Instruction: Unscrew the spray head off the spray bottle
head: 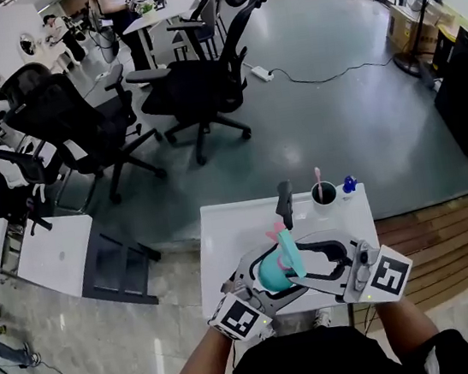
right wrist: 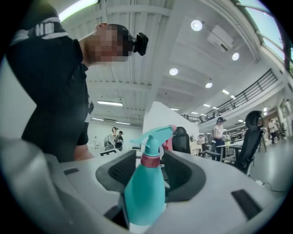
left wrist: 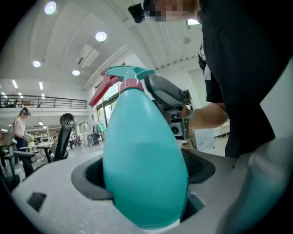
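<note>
A teal spray bottle lies between both grippers above the white table's near edge, its spray head pointing away from me. In the left gripper view the bottle's body fills the gap between the jaws, and my left gripper is shut on it. The teal spray head, pink collar and red trigger stand beyond it. My right gripper is open. Its pads flank the pink collar with a gap on each side, below the spray head.
At the table's far edge stand a dark cup with a pink toothbrush, a small blue thing and a black upright object. Black office chairs stand on the floor beyond. A wooden platform lies to the right.
</note>
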The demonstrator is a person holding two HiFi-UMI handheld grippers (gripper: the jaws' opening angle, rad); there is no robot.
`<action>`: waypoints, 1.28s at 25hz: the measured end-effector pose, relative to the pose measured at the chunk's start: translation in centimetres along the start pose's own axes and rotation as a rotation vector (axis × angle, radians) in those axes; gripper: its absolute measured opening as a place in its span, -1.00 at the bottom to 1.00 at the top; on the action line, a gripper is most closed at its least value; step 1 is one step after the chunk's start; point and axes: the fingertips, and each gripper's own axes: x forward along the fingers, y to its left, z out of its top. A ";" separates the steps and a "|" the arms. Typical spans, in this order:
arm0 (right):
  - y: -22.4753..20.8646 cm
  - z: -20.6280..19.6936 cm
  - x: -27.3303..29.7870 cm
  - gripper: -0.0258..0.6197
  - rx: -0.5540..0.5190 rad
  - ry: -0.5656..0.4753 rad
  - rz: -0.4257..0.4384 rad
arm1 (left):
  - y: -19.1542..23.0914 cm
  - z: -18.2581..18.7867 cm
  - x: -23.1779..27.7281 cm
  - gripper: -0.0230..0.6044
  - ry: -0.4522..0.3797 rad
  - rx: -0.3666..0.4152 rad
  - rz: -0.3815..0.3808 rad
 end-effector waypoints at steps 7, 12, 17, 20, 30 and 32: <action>-2.8 -0.9 -0.2 -0.28 0.084 -0.048 -0.215 | 4.2 -2.5 -1.1 0.57 0.058 -0.088 0.222; -3.6 -2.0 0.6 -0.35 0.162 0.013 -0.310 | 5.5 -4.0 -1.8 0.57 0.088 -0.118 0.324; -3.7 -3.1 2.3 -0.37 0.193 0.067 -0.315 | 5.3 -4.9 -1.8 0.57 0.114 -0.106 0.334; -3.5 -3.4 3.2 -0.37 0.191 0.083 -0.315 | 4.6 -4.8 -1.5 0.57 0.120 -0.082 0.317; -3.0 -2.0 3.1 -0.50 0.131 0.058 -0.293 | 3.2 -3.0 -0.8 0.57 0.082 -0.051 0.243; -2.8 -1.5 2.9 -0.50 0.118 0.053 -0.263 | 3.0 -2.5 -0.8 0.57 0.077 -0.040 0.218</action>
